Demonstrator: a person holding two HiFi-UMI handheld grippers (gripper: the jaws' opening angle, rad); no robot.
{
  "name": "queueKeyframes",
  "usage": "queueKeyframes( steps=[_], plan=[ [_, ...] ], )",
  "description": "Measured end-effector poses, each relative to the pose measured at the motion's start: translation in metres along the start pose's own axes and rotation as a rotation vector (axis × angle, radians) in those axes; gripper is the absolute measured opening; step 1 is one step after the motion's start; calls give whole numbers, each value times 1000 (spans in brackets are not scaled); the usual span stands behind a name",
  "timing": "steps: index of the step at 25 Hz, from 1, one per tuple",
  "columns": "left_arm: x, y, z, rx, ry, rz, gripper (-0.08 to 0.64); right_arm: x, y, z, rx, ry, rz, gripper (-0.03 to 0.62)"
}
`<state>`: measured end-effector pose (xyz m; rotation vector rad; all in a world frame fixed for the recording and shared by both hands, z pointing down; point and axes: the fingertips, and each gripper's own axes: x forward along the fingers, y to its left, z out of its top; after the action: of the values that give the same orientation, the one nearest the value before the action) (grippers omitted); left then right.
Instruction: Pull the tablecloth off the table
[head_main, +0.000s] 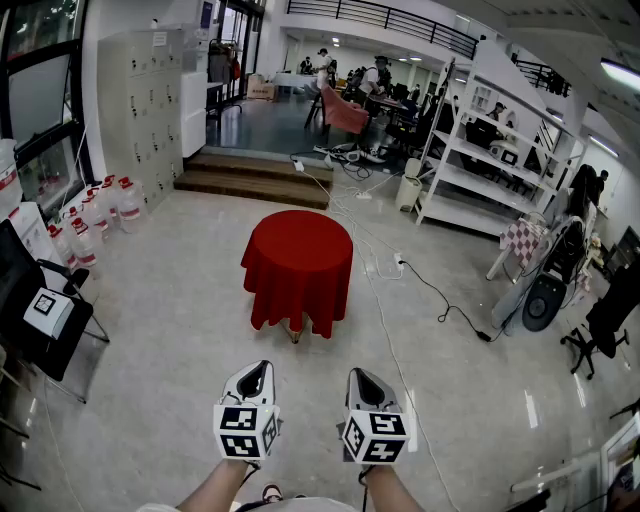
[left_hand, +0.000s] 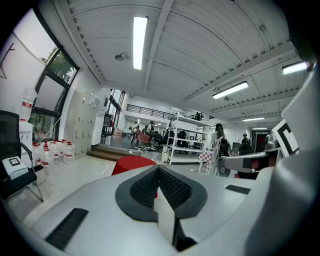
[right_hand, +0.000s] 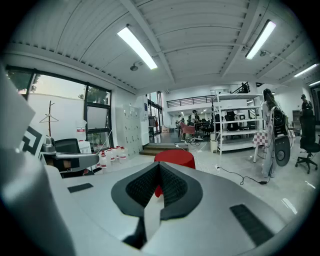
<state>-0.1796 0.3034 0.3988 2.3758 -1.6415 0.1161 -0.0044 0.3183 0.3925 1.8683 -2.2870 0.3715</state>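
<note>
Approach step, by judgement; no grasp yet made. Held the left tongs (head_main: 262, 367) and right tongs (head_main: 358, 374) side by side, both pressed fully closed with nothing between them. Faced the red tablecloth (head_main: 297, 262), well ahead of both tips and roughly centred between them, draped low over a round counter (head_main: 294, 336) hidden but for one foot. Needed next, probably: closing the distance, spreading both tongs, lowering them to the near hem, and pinching a fold apiece before drawing back.

Left gripper (head_main: 260, 369), right gripper (head_main: 358, 376): closed, empty
</note>
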Motion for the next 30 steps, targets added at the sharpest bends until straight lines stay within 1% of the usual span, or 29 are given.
queueKeyframes(
  steps=[6,10,14,21,26,30],
  plan=[
    [2,7,-4,-2,10,-6,17,6,3,-2,4,-2,-9,25],
    [8,13,-5,-3,14,-15,17,15,7,-4,22,-7,-7,25],
    [13,16,-3,5,12,-28,15,20,6,-4,16,-3,-34,25],
    [19,18,-6,13,25,-49,17,24,-1,-12,58,19,-87,25],
    [23,21,-9,18,32,-52,15,30,0,-16,55,27,-91,25],
    [32,16,-12,19,41,-50,15,38,-10,-19,64,41,-87,25]
  ],
)
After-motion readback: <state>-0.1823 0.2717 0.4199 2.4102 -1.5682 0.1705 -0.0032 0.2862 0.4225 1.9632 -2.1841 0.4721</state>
